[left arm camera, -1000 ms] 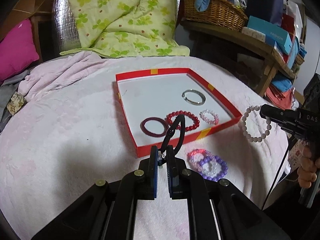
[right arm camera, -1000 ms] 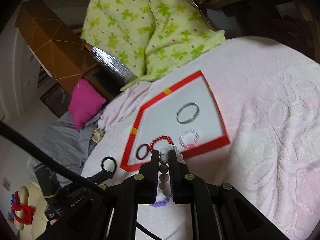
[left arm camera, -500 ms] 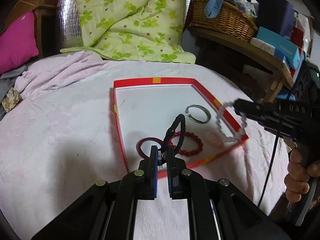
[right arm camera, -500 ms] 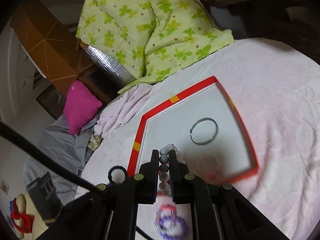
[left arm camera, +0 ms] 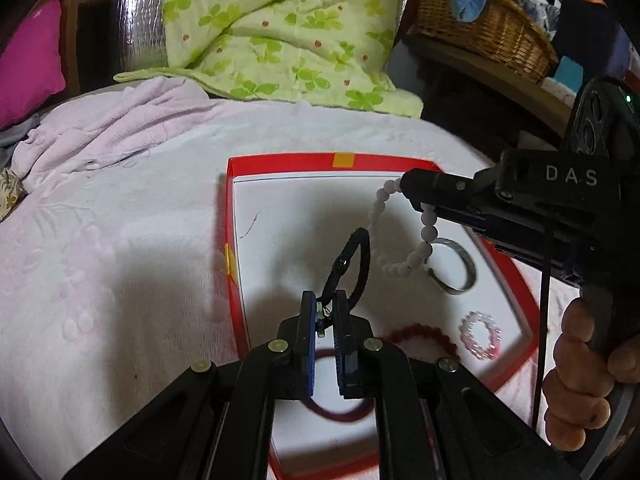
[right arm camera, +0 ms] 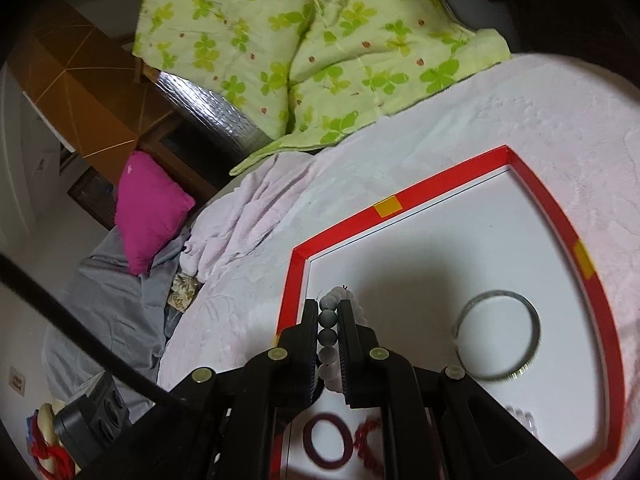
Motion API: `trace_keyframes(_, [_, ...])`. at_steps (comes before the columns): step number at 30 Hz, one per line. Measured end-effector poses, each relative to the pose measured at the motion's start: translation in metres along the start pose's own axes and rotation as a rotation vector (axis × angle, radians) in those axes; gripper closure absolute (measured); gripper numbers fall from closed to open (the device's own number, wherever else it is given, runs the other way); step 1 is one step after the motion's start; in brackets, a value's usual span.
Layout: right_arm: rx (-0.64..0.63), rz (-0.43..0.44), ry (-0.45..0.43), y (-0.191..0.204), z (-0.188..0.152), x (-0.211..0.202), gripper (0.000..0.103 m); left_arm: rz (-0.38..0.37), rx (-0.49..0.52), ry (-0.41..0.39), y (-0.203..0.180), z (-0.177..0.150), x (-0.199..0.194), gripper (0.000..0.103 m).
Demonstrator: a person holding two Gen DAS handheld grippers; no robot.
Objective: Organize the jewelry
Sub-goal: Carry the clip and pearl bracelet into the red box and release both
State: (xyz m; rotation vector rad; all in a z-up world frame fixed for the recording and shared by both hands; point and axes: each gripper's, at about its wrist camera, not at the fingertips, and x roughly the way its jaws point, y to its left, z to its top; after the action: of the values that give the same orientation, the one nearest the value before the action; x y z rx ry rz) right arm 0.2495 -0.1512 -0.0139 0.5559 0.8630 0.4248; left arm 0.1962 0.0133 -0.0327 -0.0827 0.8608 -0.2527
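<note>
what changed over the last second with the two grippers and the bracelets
Both grippers moved in over the red tray. The right gripper carried the white bead bracelet from beside the tray to above its white floor, near the silver bangle. The left gripper brought the black ring forward over the tray too. Nothing was released: both stay shut on their pieces, and the jewelry already in the tray lies where it was.

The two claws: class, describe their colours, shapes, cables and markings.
Both the left claw and the right claw are matte black, with two flat parallel fingers lined blue inside and silver screws behind. The right one bears white "DAS" lettering, a small green light and a trailing black cable.
</note>
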Motion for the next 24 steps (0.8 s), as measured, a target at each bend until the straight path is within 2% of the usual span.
trace_keyframes(5, [0.045, -0.038, 0.036, -0.017, 0.01, 0.025, 0.092, 0.022, -0.011, 0.055, 0.003, 0.002, 0.018, 0.094])
trace_keyframes(9, [0.067, -0.069, 0.057, -0.029, 0.013, 0.034, 0.092, 0.06, 0.002, 0.059, 0.003, 0.002, 0.02, 0.094])
trace_keyframes(10, [0.074, -0.078, 0.06, -0.031, 0.013, 0.035, 0.089, 0.069, 0.007, 0.059, 0.003, 0.002, 0.02, 0.093])
trace_keyframes(11, [0.077, -0.091, 0.058, -0.033, 0.013, 0.034, 0.089, 0.077, 0.011, 0.058, 0.003, 0.002, 0.019, 0.09])
trace_keyframes(12, [0.076, -0.109, 0.055, -0.035, 0.013, 0.032, 0.089, 0.088, 0.012, 0.057, 0.003, 0.002, 0.018, 0.078])
trace_keyframes(13, [0.076, -0.121, 0.055, -0.036, 0.013, 0.031, 0.085, 0.095, 0.011, 0.053, 0.004, 0.001, 0.017, 0.07])
trace_keyframes(15, [0.077, -0.135, 0.044, -0.038, 0.012, 0.025, 0.074, 0.096, 0.013, 0.042, 0.003, 0.001, 0.013, 0.061])
trace_keyframes(16, [0.077, -0.143, 0.038, -0.038, 0.012, 0.022, 0.065, 0.11, 0.02, 0.032, 0.001, 0.0, 0.01, 0.056])
trace_keyframes(17, [0.074, -0.15, 0.029, -0.038, 0.012, 0.018, 0.058, 0.118, 0.03, 0.02, -0.001, 0.0, 0.007, 0.054])
trace_keyframes(24, [0.031, -0.155, -0.049, -0.031, 0.011, -0.018, 0.058, 0.152, 0.076, -0.032, -0.007, -0.003, -0.017, 0.053])
